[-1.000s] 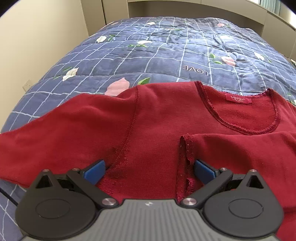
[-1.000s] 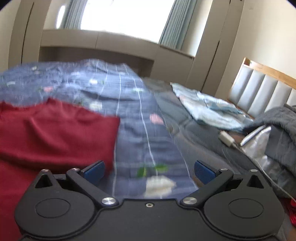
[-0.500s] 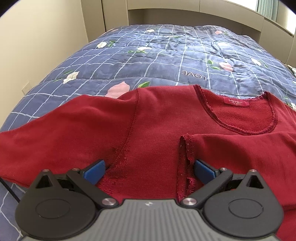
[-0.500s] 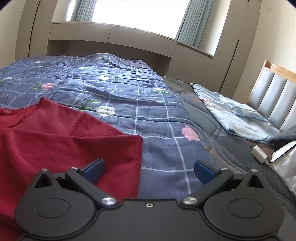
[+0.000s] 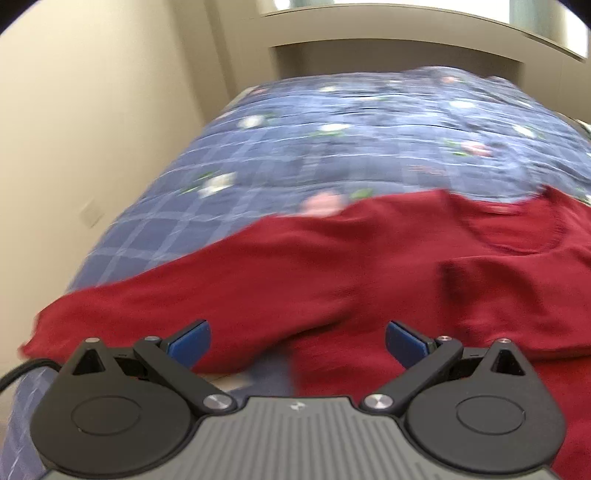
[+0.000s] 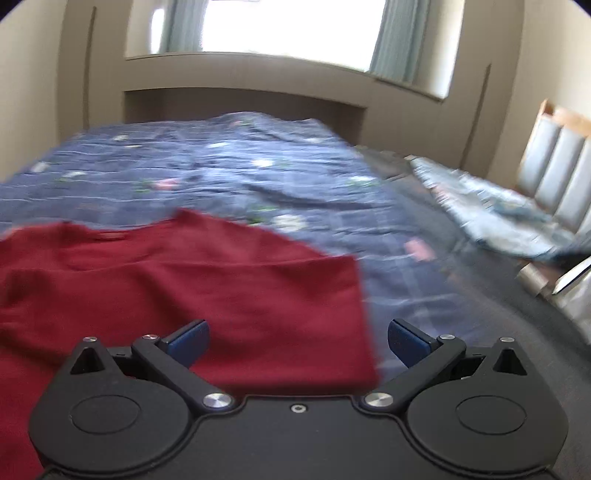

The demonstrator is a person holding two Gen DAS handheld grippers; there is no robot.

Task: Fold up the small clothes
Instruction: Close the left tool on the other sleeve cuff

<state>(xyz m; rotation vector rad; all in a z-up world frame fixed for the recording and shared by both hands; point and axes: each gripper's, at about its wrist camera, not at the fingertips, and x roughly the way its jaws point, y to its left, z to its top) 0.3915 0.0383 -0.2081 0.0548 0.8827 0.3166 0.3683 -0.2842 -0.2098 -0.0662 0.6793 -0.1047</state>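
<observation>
Setting: a bedroom in a home.
Bed (image 6: 461,295): wide, spread with a blue checked quilt (image 5: 332,155) printed with flowers.
Headboard (image 6: 554,162): grey padded panels in a wooden frame, at right.
Window (image 6: 288,26): bright, flanked by pale curtains (image 6: 391,40).
Walls (image 5: 92,110): plain cream, with beige built-in cabinetry (image 6: 243,74).

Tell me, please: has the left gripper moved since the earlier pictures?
Yes. The left gripper has backed away from the red shirt: the shirt's lower edge and some blue quilt now show between its open jaws.
</observation>
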